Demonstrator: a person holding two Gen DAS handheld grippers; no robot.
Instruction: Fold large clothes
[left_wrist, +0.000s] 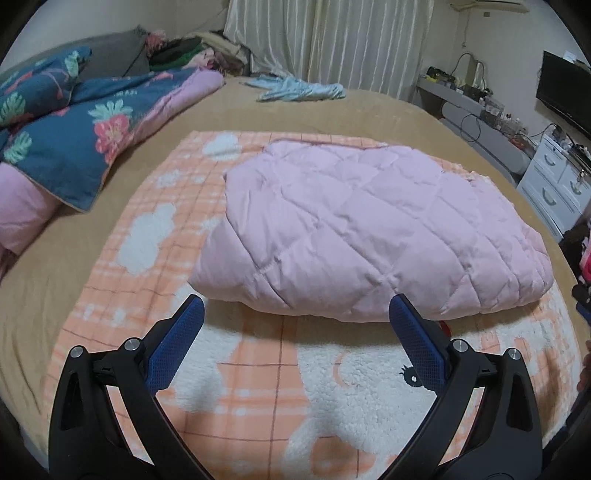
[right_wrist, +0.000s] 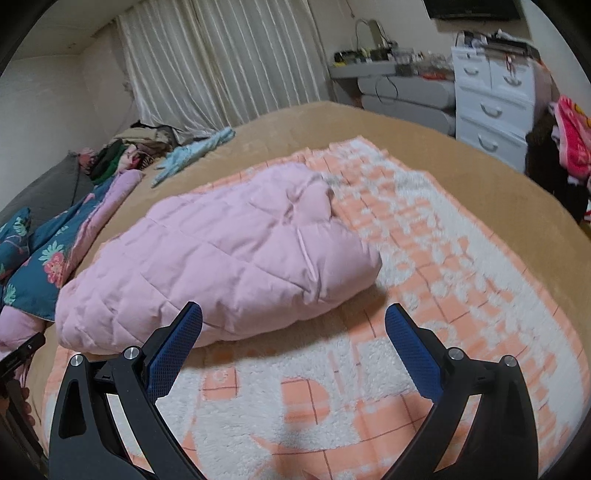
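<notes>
Tan plush bedding (left_wrist: 155, 122) covers a wide bed that fills both wrist views, with pale pleated curtains (left_wrist: 317, 40) hanging behind it at twelve o'clock. At nine to ten o'clock in the left wrist view lies a rumpled dark-blue floral quilt with a pink lining (left_wrist: 74, 125), and beyond it a heap of mixed clothes (left_wrist: 184, 51) sits against the wall. Near twelve o'clock a crumpled light-blue garment (left_wrist: 299, 90) rests on the bedding, well apart from everything else. Spread across the middle of the bed is an orange-and-white checked fleece blanket with cloud shapes (left_wrist: 155, 229). On that blanket, at the centre of the left wrist view, sits the pink quilted padded garment (left_wrist: 362, 229), folded into a thick rounded bundle; in the right wrist view it lies toward ten o'clock. A small red patch shows under its near edge, too hidden to identify. At two to three o'clock stand a grey desk crowded with small items and cables (left_wrist: 469, 107) and a white chest of drawers (left_wrist: 557, 181).

The left gripper (left_wrist: 295, 310) hovers just short of the bundle's near edge, its blue textured pads (left_wrist: 177, 347) spread wide with nothing between them. The right gripper (right_wrist: 293, 314) is likewise spread wide and empty, its left pad overlapping the bundle's near edge in view, though contact is unclear.
</notes>
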